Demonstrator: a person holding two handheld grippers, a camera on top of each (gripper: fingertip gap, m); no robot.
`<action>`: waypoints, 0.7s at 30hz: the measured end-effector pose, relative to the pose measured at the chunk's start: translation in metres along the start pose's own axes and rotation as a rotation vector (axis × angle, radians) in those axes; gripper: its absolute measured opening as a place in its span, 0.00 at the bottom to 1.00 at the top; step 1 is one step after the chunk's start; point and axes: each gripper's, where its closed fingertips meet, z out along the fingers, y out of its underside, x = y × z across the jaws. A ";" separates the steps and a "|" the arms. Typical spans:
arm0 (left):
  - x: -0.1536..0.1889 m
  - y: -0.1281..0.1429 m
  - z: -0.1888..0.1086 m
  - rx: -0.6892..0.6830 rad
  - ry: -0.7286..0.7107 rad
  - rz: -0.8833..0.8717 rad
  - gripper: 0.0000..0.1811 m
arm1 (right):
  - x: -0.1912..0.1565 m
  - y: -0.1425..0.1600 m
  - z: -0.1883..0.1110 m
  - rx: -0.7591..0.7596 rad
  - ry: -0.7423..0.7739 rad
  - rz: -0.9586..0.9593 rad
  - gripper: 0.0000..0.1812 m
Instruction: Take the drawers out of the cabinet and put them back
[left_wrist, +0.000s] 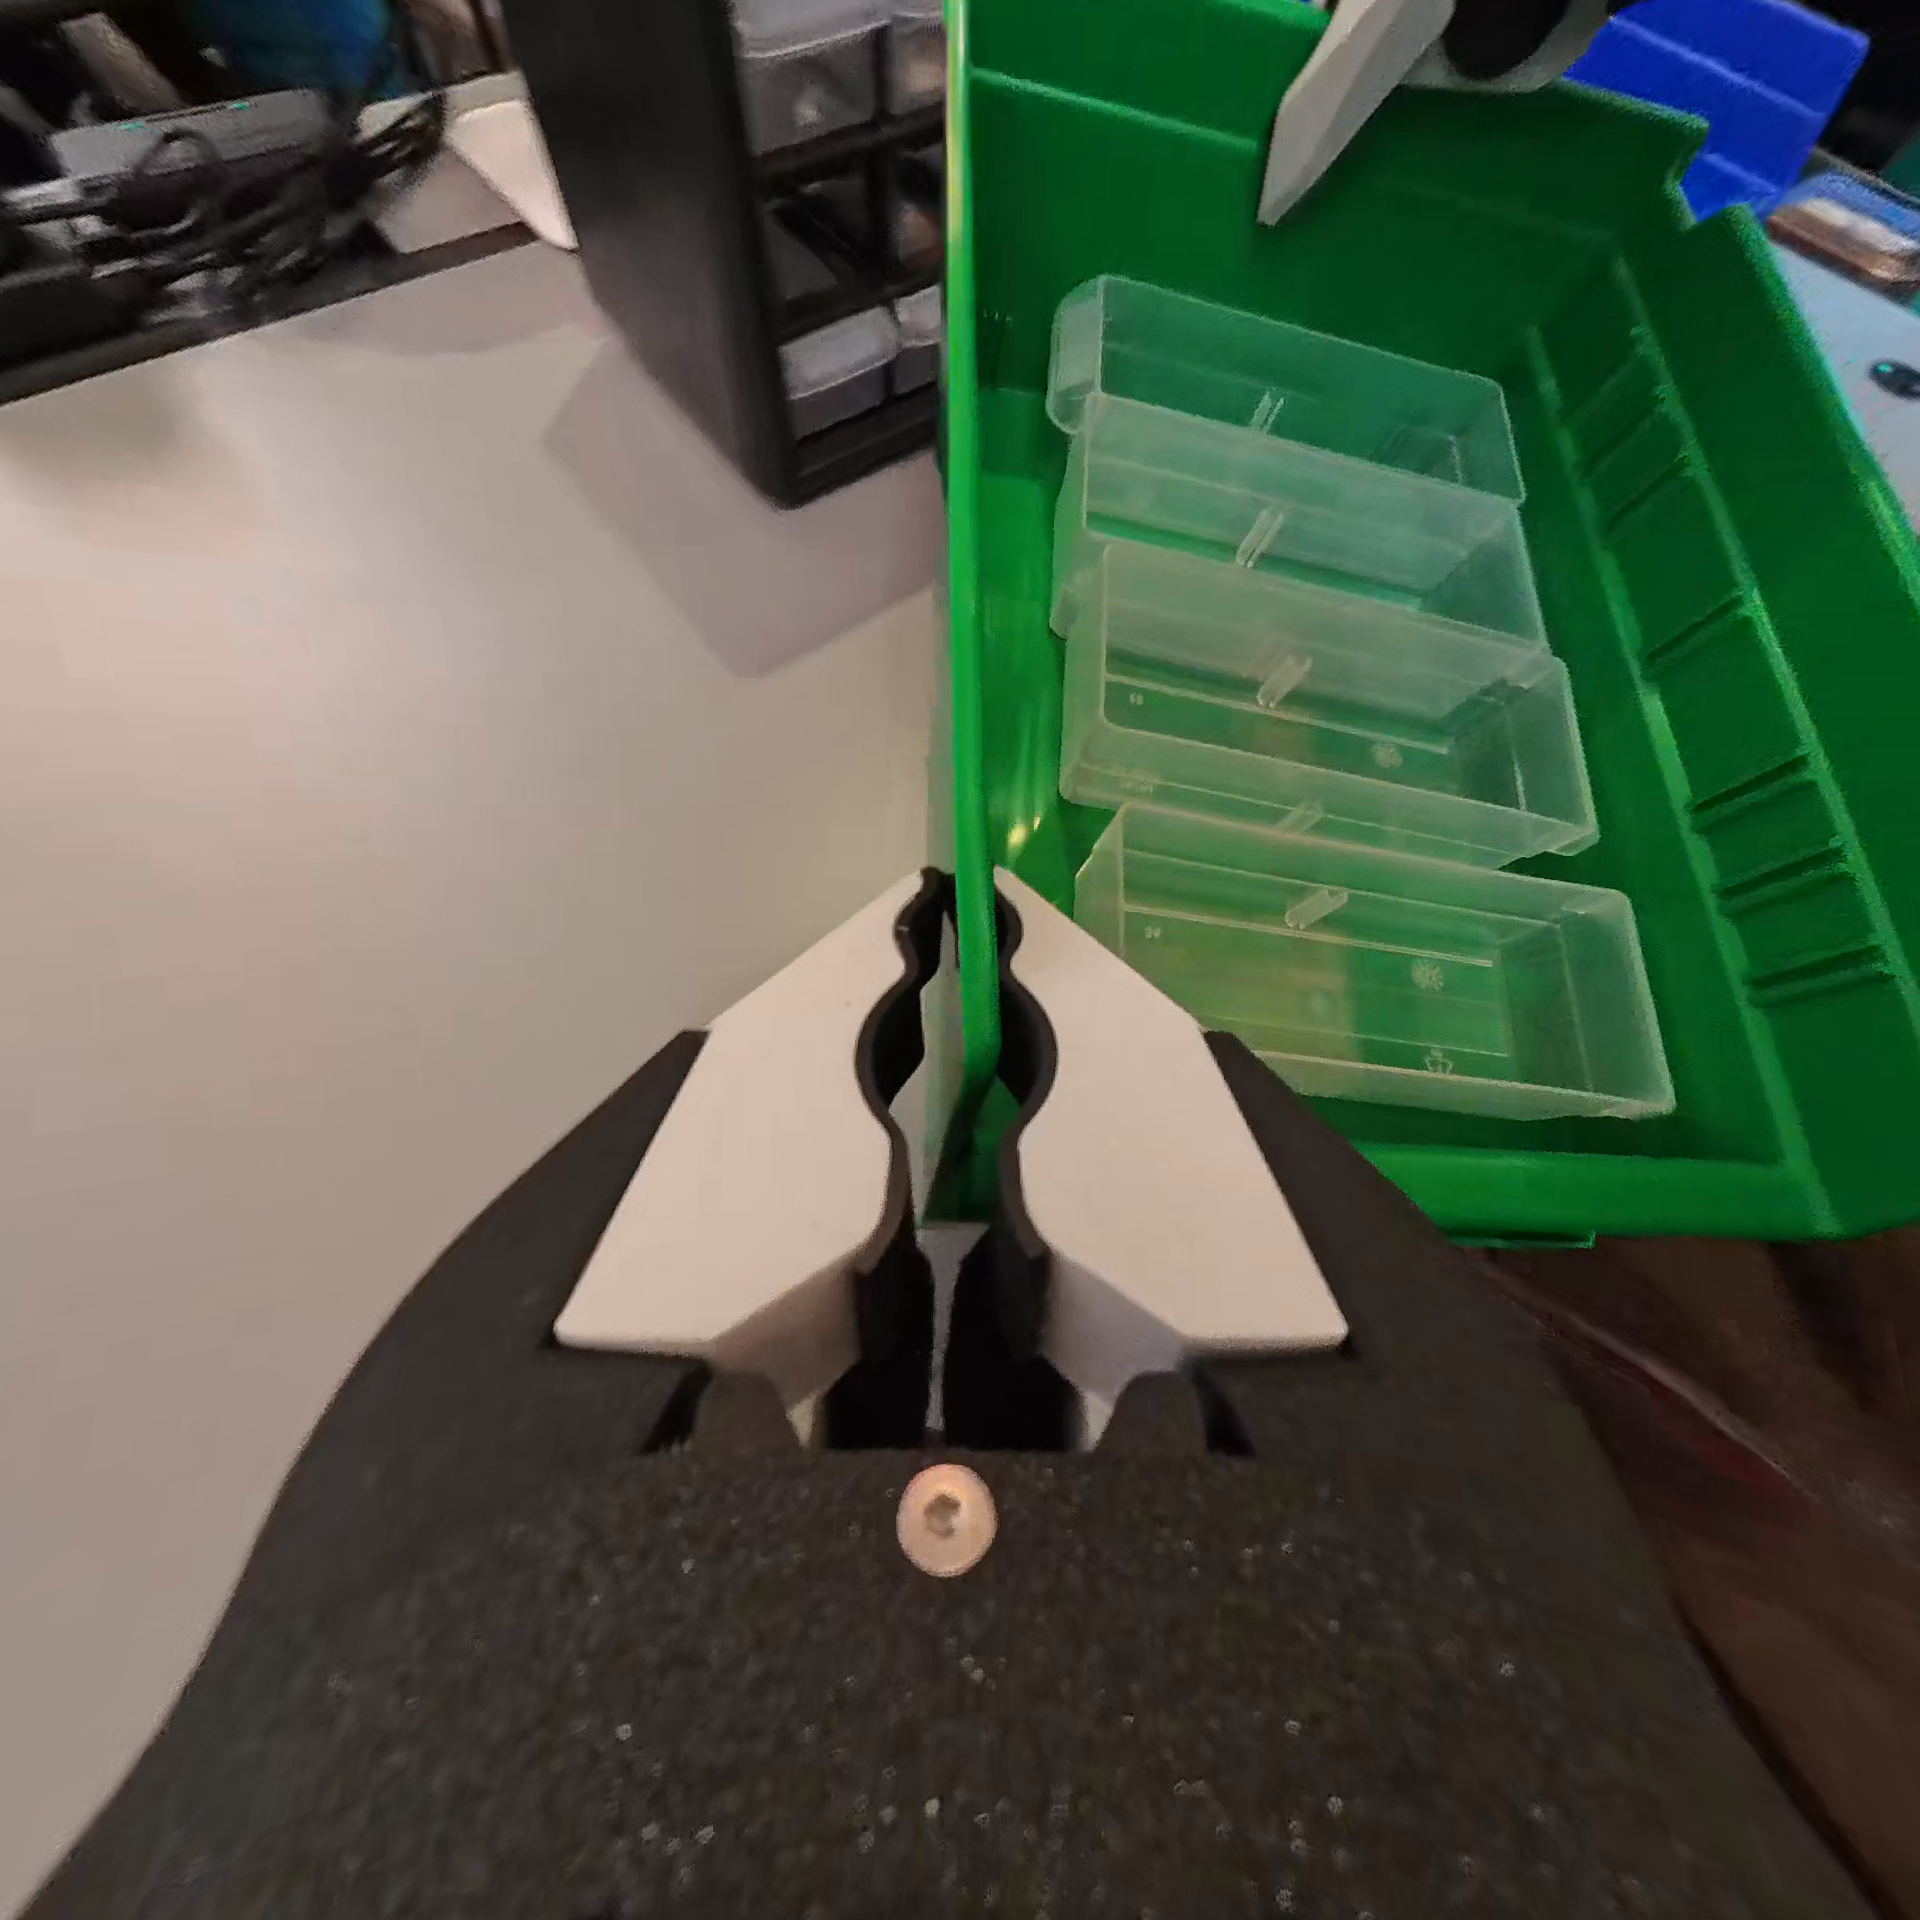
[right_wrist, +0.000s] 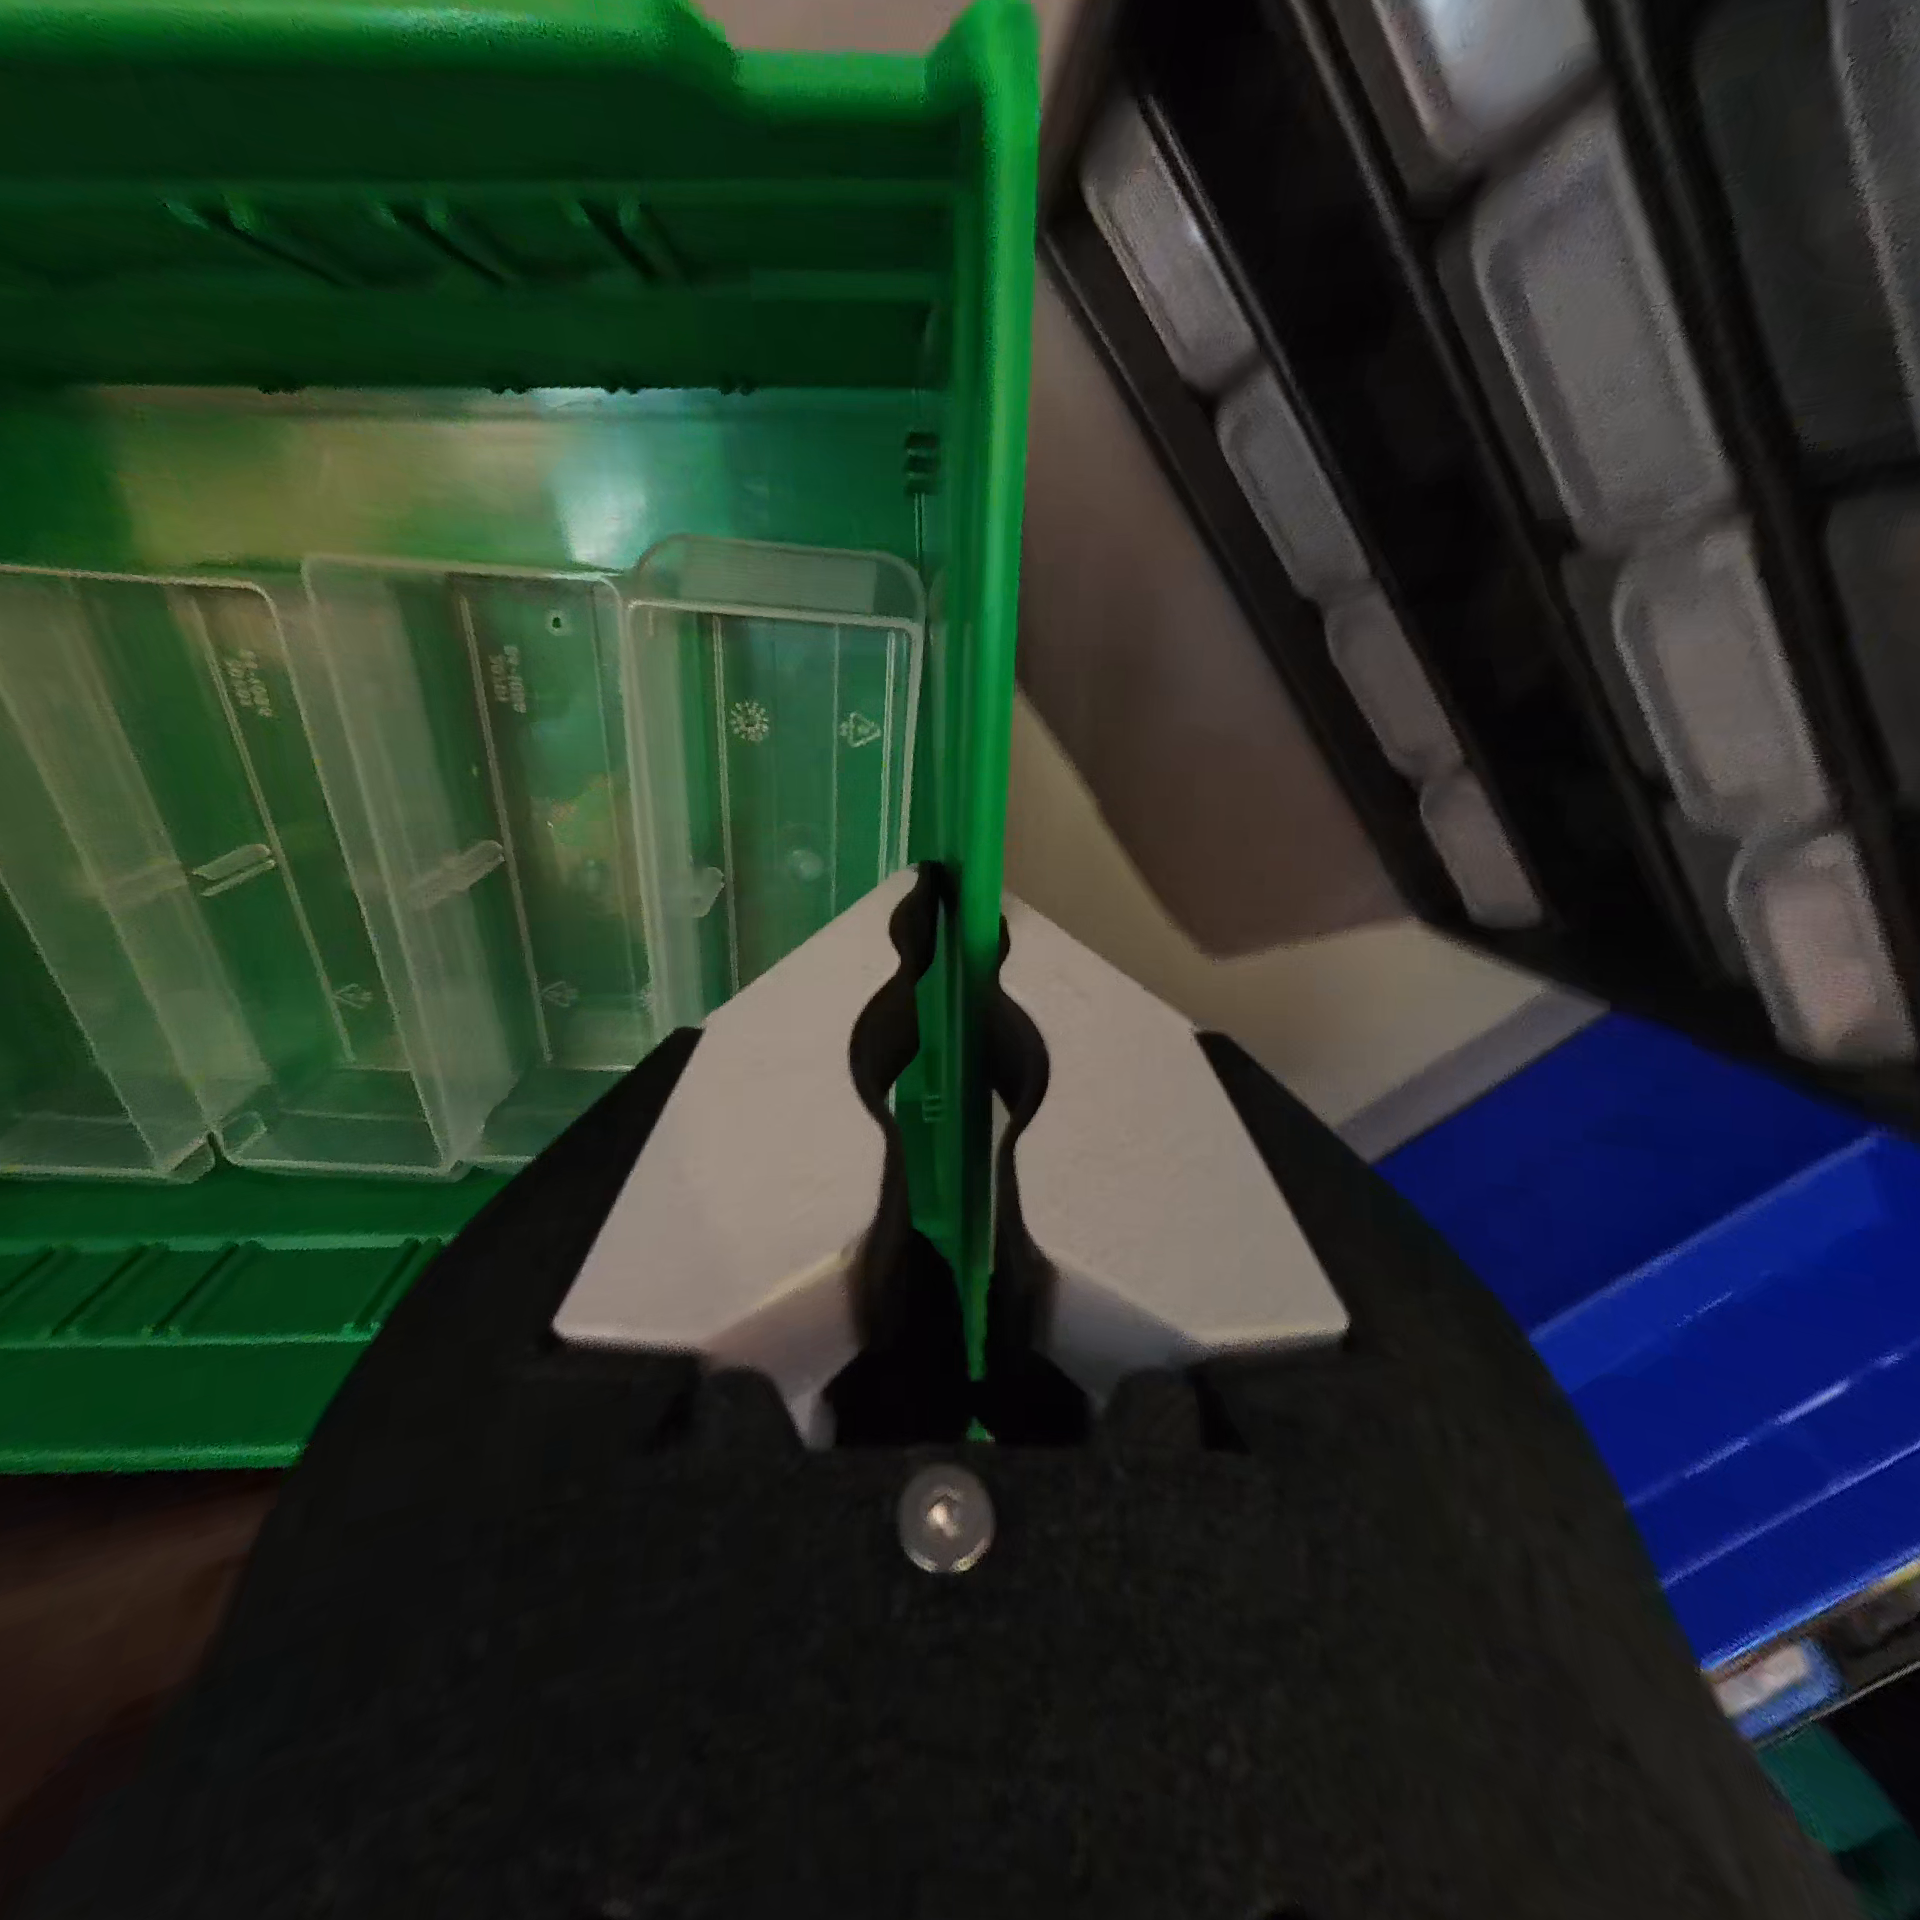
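- Left gripper (left_wrist: 971, 914): fingers clamped on the left wall of the green bin (left_wrist: 1621, 343), near its near corner. A pinch on the thin wall gives a firm hold where the bin has no handle.
- Right gripper (right_wrist: 961, 904): fingers pressed together on a bin wall at the cabinet end; in the left wrist view one of its white fingers (left_wrist: 1330, 114) shows at the far rim. Two holds at opposite ends look meant to carry or steady the bin level.
- Bin: green plastic, ribbed inside the long wall. Whether it rests on the table (left_wrist: 312, 727) or is lifted clear, I cannot tell.
- Drawers (left_wrist: 1361, 966): three clear, empty, lying in a row along the bin floor, the two farther ones overlapping and the nearest one apart from them. Judged to be parked here as drawers already taken out.
- Cabinet (left_wrist: 707, 239): black frame, far left, just beside the bin; some slots hold frosted drawers, some gape dark and empty. In the right wrist view its face (right_wrist: 1558, 520) runs close along the right. Bin kept next to it, likely to shorten the return trip.
- Blue bin (right_wrist: 1714, 1299): right, near, below the cabinet; not in use.
- Stage, by judgement: removal partly done, drawers not yet back in their slots.
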 end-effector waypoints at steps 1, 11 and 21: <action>-0.007 0.005 -0.010 0.006 -0.021 -0.020 0.02 | -0.008 -0.015 0.001 0.003 0.005 -0.033 0.02; -0.081 0.057 -0.075 0.076 -0.254 -0.292 0.02 | -0.073 -0.167 0.032 -0.046 -0.055 -0.386 0.02; -0.165 0.036 -0.031 0.008 -0.413 -0.301 0.01 | -0.027 -0.306 0.087 -0.213 -0.051 -0.678 0.03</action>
